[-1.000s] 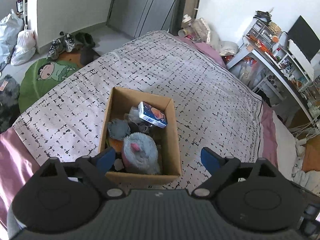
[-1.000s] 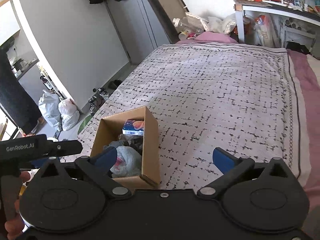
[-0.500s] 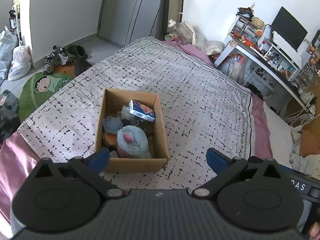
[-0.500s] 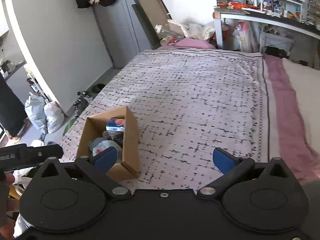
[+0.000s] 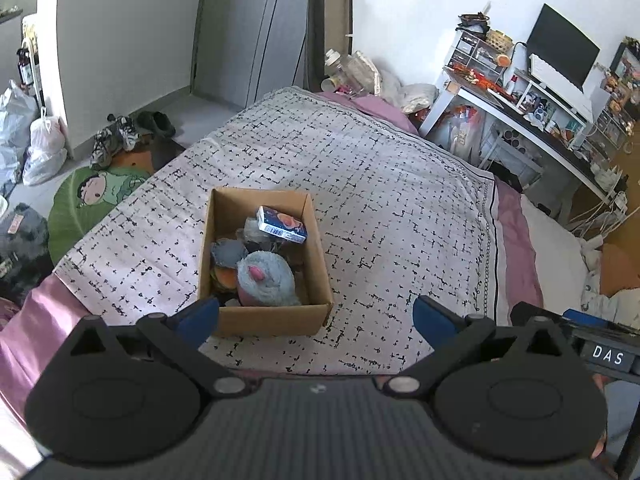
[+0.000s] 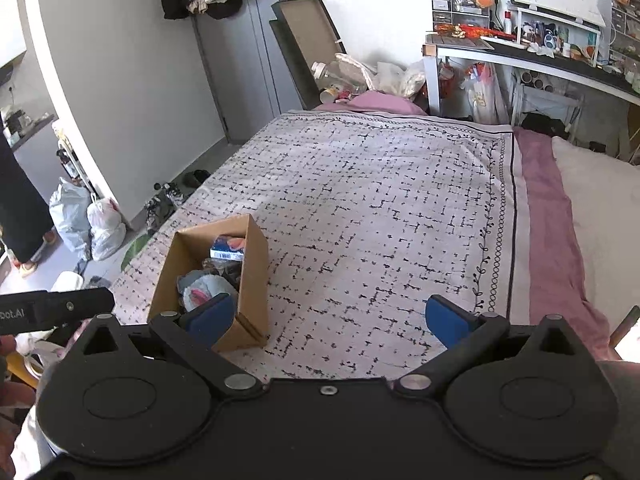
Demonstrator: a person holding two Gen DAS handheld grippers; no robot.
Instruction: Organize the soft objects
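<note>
A brown cardboard box (image 5: pixel 228 316) stands on the patterned bedspread (image 5: pixel 360 184) near the bed's foot. Inside lie a grey fluffy plush with a pink spot (image 5: pixel 266 278), a grey cloth (image 5: pixel 226 252), something orange (image 5: pixel 226 278) and a blue-and-white packet (image 5: pixel 282 226). My left gripper (image 5: pixel 316 316) hangs open above the box's near wall, nothing between its blue pads. In the right wrist view the box (image 6: pixel 254 264) sits at lower left, and my right gripper (image 6: pixel 330 318) stands open and empty over the bedspread beside it.
A white desk (image 5: pixel 516 108) with a monitor and clutter runs along the right. Shoes (image 5: pixel 120 136), a green round mat (image 5: pixel 92 200) and plastic bags (image 5: pixel 40 148) lie on the floor left of the bed. A pink sheet edge (image 6: pixel 548 216) and pale bedding (image 6: pixel 600 216) border the right side.
Both grippers have pulled back and risen from the box, which now looks smaller and farther. The left jaws stand a little wider than a second ago. The box's contents are unchanged.
</note>
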